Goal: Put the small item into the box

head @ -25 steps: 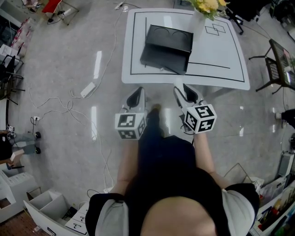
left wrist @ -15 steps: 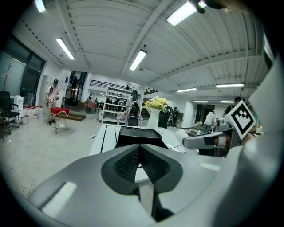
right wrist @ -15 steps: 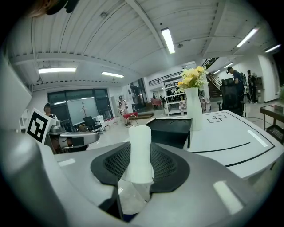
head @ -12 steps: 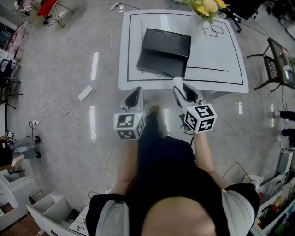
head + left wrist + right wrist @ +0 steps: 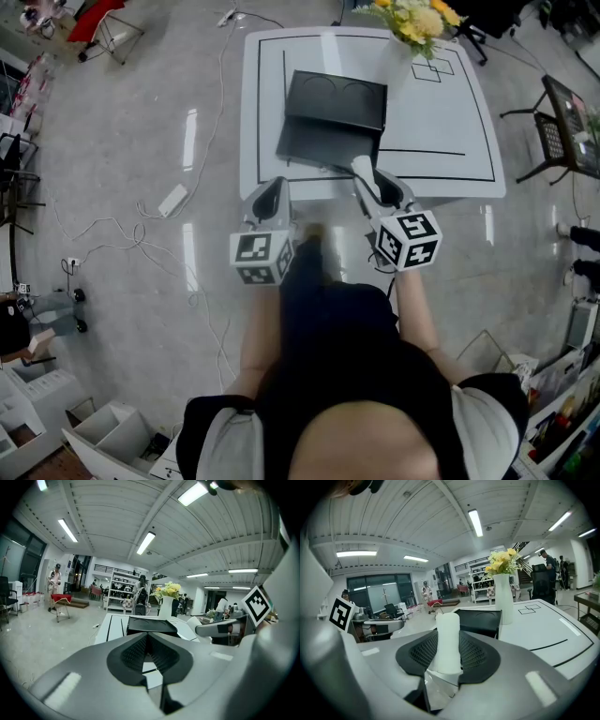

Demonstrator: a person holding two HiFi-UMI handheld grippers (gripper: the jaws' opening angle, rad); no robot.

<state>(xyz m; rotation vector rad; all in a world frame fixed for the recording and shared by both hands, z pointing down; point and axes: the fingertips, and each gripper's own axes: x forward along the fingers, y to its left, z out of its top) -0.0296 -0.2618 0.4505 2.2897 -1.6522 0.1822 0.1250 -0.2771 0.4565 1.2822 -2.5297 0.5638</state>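
Observation:
A black box (image 5: 333, 117) with two round recesses in its top lies on the white table (image 5: 441, 103); it also shows in the left gripper view (image 5: 152, 625) and the right gripper view (image 5: 480, 620). My right gripper (image 5: 367, 176) reaches over the table's near edge, just in front of the box. It is shut on a small white cylinder (image 5: 448, 641) that stands upright between the pads. My left gripper (image 5: 272, 197) hangs at the table's near edge, left of the box. Its jaws are shut with nothing between them (image 5: 147, 653).
A white vase of yellow flowers (image 5: 410, 28) stands behind the box, right of it (image 5: 502, 597). Black lines mark the tabletop. Cables and a power strip (image 5: 174, 200) lie on the floor to the left. A dark chair (image 5: 562, 131) stands at the right.
The table and box have come closer in the head view. Both grippers now reach the table's near edge, the right one still holding the white cylinder.

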